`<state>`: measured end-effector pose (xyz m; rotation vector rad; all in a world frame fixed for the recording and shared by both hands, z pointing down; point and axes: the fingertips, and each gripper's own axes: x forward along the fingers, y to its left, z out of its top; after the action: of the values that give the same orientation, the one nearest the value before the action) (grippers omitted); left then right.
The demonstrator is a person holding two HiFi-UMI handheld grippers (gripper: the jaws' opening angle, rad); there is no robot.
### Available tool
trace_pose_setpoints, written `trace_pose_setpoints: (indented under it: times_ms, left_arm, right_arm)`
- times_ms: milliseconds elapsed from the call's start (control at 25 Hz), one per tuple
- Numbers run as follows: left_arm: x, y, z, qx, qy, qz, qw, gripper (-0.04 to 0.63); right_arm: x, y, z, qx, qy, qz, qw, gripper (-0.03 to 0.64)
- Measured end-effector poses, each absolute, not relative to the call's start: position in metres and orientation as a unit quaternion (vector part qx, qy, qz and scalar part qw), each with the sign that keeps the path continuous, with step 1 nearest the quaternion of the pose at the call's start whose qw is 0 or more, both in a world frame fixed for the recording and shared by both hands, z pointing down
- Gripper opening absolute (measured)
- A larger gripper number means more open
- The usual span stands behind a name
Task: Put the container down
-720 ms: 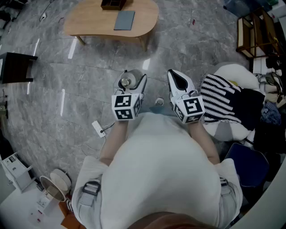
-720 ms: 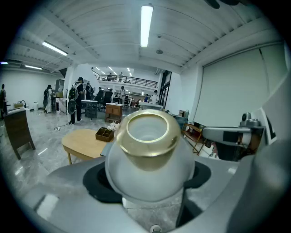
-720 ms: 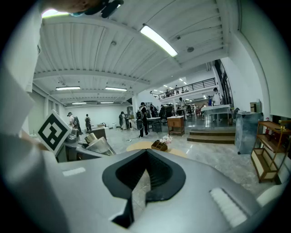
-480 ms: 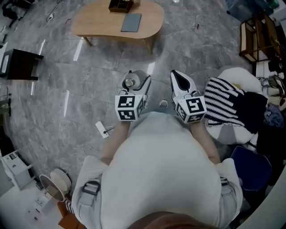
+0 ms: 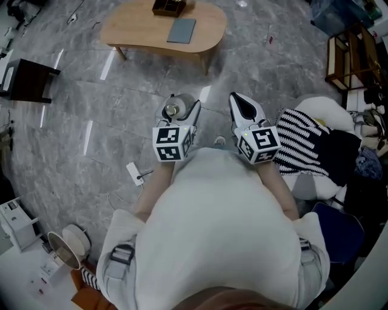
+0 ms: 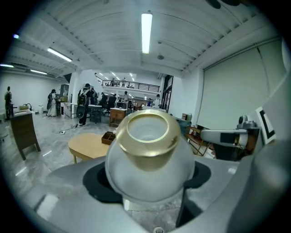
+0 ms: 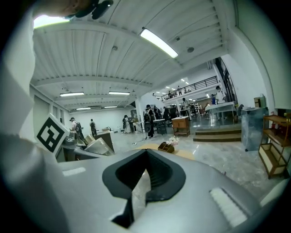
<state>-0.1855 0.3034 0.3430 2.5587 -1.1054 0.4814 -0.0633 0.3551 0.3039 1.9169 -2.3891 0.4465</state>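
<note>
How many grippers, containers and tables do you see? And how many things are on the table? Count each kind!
grippers: 2 (left gripper, right gripper)
frosted container: 1
wooden table: 1
grey book: 1
brown organiser box: 1
Total: 6

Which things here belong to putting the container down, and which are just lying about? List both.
Job: container, gripped in the left tool; wooden table, probably where it goes.
Lying about: right tool, empty; striped cloth; power strip; dark stool; grey pad on the table.
</note>
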Motion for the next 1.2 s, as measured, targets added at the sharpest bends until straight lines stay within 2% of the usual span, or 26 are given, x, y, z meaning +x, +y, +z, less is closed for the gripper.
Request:
trace_pose_setpoints:
  times_ms: [800,1200]
  left_arm:
    - [-0.158,0.294,0.363,0.874,-0.423,0.163,0.176,0.351]
    - [-0.145,0.249,0.368,0.869,-0.43,0.163,0.184,0.351]
  right_arm:
    - [-0.032,0.334,0.318,0.588,-0.792,0.164,0.018,0.0]
    - [-0.006,0.293,0.324,0.595,-0.784,0.177,0.018,-0.001]
